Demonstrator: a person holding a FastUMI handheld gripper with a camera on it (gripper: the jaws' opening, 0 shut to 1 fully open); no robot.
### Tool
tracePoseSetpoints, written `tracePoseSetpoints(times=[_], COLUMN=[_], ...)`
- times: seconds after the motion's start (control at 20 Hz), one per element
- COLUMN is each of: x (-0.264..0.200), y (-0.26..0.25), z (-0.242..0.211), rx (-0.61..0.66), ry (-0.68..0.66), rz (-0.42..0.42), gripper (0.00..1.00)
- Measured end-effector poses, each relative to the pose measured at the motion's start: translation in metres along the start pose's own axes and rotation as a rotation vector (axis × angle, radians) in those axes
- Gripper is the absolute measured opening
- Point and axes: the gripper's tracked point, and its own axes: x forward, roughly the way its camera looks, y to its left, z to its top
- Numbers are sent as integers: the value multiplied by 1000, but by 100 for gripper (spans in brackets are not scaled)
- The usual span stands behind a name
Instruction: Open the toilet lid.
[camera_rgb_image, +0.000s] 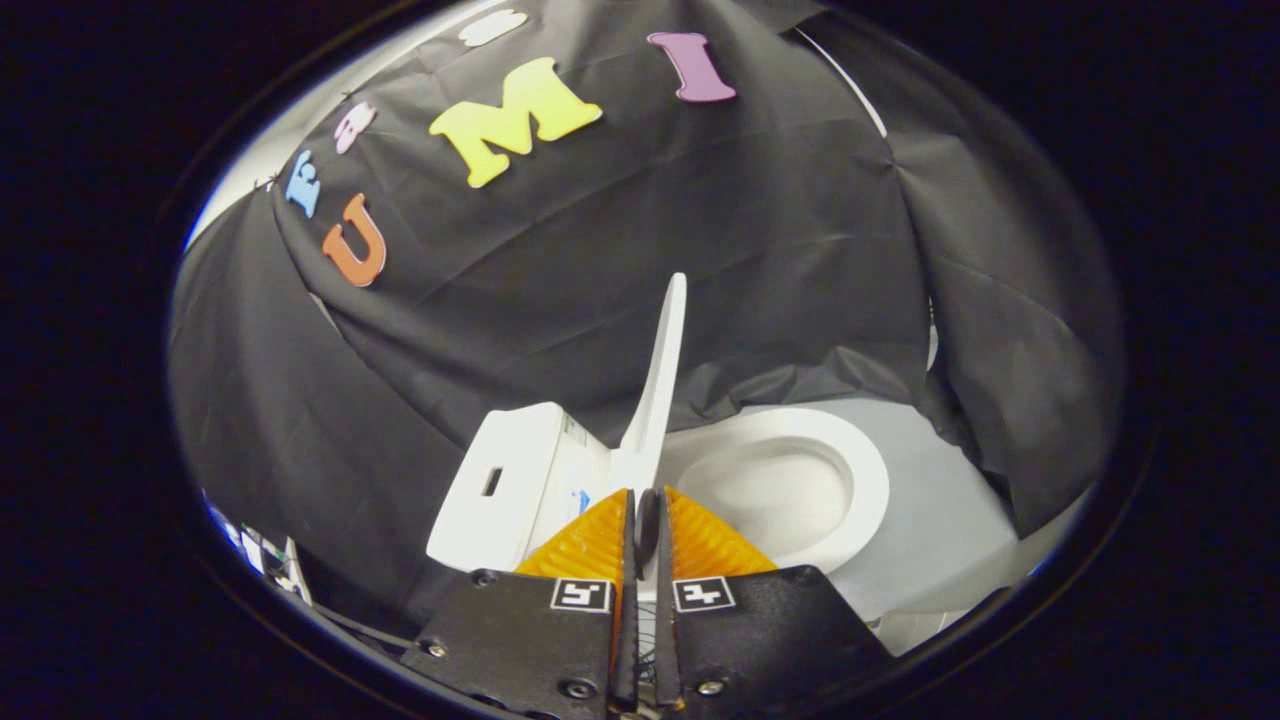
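Standing upright, the toilet lid (660, 380) is raised edge-on beyond the gripper (645, 500), whose fingers sit together on nothing, seat (860, 480) exposed.

A pale floor (930, 520) is carrying a white toilet (780, 490), which is standing just ahead of the gripper (645, 515), whose fingers are sitting nearly closed together, its lid (660, 380) standing upright.
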Motion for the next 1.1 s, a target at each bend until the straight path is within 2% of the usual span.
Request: tracePoseSetpoints(times=[0.45, 0.85, 1.1], x=[3, 11, 16], y=[55, 109, 141], z=[1, -7, -13], rx=[-104, -282, -329], ry=[-31, -56, -66], rz=[-18, -57, -54], gripper=[10, 10, 10])
